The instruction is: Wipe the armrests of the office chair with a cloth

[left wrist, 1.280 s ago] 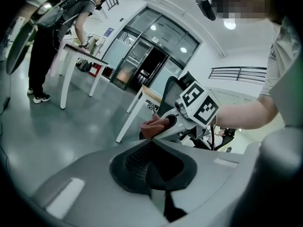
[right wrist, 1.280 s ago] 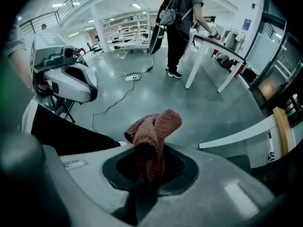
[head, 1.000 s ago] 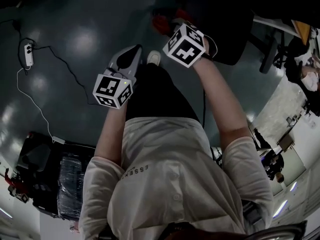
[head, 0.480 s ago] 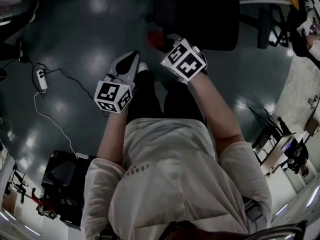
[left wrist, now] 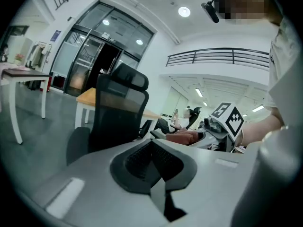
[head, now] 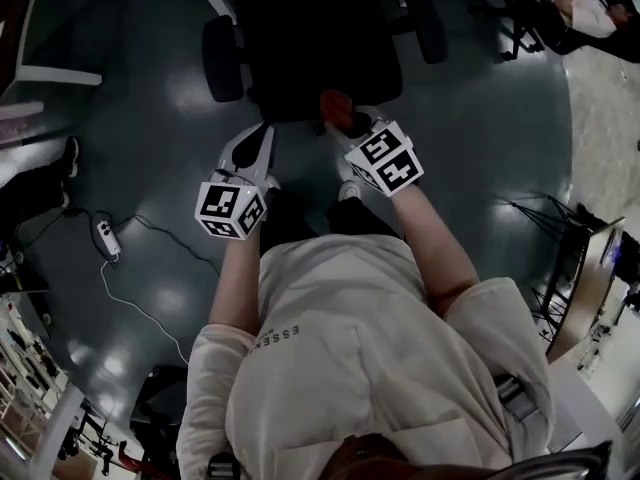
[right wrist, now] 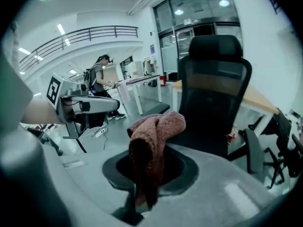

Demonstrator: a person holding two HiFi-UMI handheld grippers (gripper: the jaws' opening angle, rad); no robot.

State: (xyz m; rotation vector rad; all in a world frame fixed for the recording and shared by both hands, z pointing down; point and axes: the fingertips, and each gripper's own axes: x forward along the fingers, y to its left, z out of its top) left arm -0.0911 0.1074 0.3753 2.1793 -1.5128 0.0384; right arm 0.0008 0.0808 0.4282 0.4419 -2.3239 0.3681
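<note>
A black office chair [head: 315, 38] stands just ahead of me, its two armrests [head: 222, 58] [head: 426, 26] out to either side. It also fills the right gripper view as the chair [right wrist: 213, 103], mesh back facing me. My right gripper [head: 345, 120] is shut on a reddish-brown cloth [right wrist: 151, 145], which bunches up above the jaws; in the head view the cloth [head: 337, 110] shows red at the seat's front edge. My left gripper [head: 258, 140] is shut with nothing in it, short of the seat's front left corner. The left gripper view shows the chair [left wrist: 118, 112] from its side.
A white power strip [head: 102, 236] with a trailing cord lies on the dark floor at the left. White table legs [head: 50, 73] stand at the upper left. Another person sits at the upper right [head: 575, 3]. More chairs and desks [head: 580, 288] crowd the right edge.
The office chair has come closer and now sits centred ahead of both grippers. Both grippers have moved lower in the head view and keep the same hold.
</note>
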